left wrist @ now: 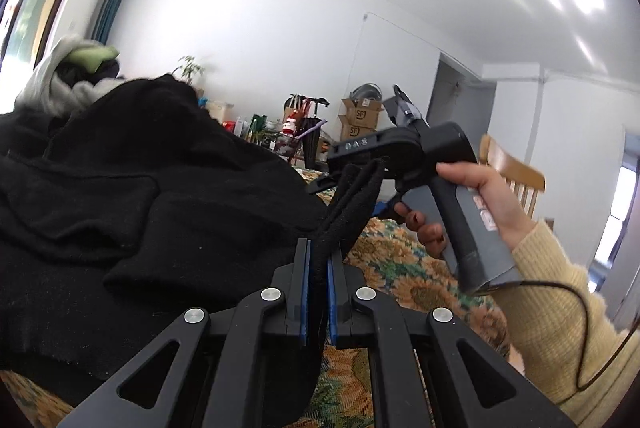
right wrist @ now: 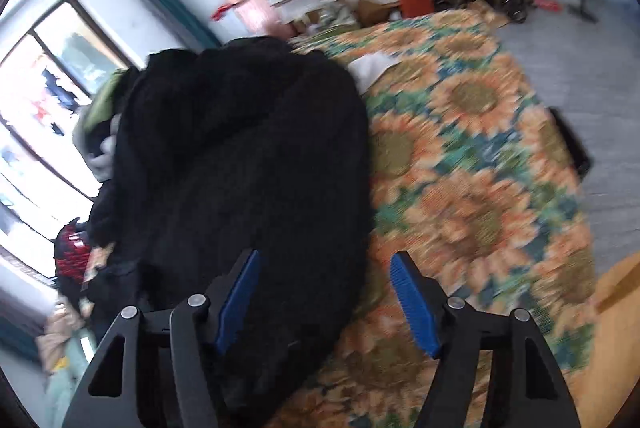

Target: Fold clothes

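A black knitted garment (left wrist: 132, 195) lies heaped on a bed covered with a sunflower-patterned spread (right wrist: 460, 163), filling the left part of both wrist views. The left gripper (left wrist: 317, 268) is clamped tight on a narrow strip of the black fabric, the cloth pinched between its blue pads (left wrist: 303, 292) and running up and away from the fingertips toward the right. In the left wrist view, the right gripper (left wrist: 320, 183) is held aloft by a hand (left wrist: 460, 211) in a pale yellow knitted sleeve (left wrist: 568, 308), a dark cable (left wrist: 580, 328) trailing from the handle. Seen from its own camera, the right gripper (right wrist: 324, 260) stands with its jaws spread wide over the near edge of the black garment, nothing pressed between its blue pads (right wrist: 412, 304). Behind the black heap sits a pile of other clothes (left wrist: 76, 67), grey and green, near a window (right wrist: 44, 107). Cardboard boxes (left wrist: 360, 119) and a cluttered shelf line the far wall.
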`<action>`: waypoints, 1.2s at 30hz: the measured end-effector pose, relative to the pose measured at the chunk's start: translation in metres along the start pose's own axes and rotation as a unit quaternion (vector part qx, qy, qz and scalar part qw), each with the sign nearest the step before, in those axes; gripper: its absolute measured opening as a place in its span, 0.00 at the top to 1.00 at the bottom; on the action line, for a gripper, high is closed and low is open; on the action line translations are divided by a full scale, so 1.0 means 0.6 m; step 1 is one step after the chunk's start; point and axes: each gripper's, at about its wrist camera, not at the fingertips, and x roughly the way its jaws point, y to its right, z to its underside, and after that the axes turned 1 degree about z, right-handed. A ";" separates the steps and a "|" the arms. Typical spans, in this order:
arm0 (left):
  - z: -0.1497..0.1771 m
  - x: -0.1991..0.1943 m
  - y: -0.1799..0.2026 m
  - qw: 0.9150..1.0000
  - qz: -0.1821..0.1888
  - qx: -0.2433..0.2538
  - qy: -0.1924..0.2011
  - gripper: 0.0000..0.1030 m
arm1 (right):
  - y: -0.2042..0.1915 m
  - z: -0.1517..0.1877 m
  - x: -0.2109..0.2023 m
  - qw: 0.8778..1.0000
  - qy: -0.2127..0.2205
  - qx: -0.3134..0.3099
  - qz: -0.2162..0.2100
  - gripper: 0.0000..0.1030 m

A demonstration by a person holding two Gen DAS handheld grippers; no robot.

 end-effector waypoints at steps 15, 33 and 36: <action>0.053 0.011 0.067 0.996 0.013 0.091 -0.001 0.93 | 0.014 0.156 -0.094 0.995 -0.017 0.008 -0.097 0.19; 0.059 0.010 0.083 0.990 -0.021 0.135 0.025 0.49 | -0.032 0.147 -0.072 0.992 -0.005 0.008 -0.124 0.83; 0.065 -0.002 0.104 0.983 -0.036 0.167 0.065 0.22 | -0.043 0.139 -0.088 0.992 0.006 -0.003 -0.128 0.83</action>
